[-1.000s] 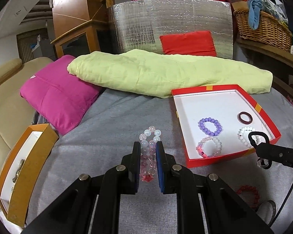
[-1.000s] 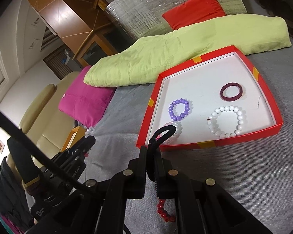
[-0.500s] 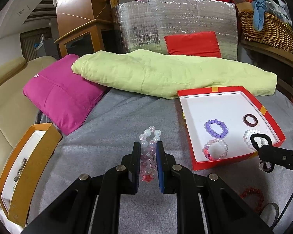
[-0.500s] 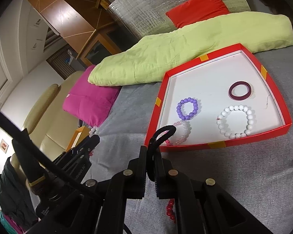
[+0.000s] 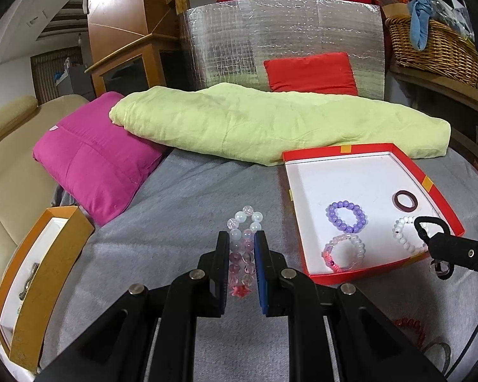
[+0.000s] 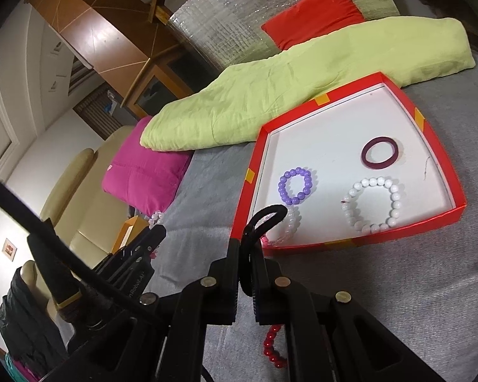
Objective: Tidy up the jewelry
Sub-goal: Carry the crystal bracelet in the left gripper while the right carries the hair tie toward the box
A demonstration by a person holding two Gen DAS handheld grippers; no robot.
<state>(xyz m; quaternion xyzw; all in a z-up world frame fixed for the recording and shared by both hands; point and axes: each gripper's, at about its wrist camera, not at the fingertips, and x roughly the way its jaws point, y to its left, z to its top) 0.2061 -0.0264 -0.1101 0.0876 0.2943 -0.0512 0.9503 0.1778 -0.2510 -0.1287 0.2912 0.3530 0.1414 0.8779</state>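
The left tongs (image 5: 241, 248) are closed on a bracelet (image 5: 242, 238) of pink and clear beads, above the grey tabletop (image 5: 181, 210). The right tongs (image 6: 246, 254) are pressed together on a black hair tie (image 6: 264, 219), at the near edge of the red box (image 6: 443, 219). Inside the box lie a purple bracelet (image 6: 295, 186), a white bracelet (image 6: 371, 205), a pink-white bracelet (image 5: 343, 252) and a dark ring (image 6: 379, 152). A red bracelet (image 6: 272, 347) lies on the tabletop below the right tongs.
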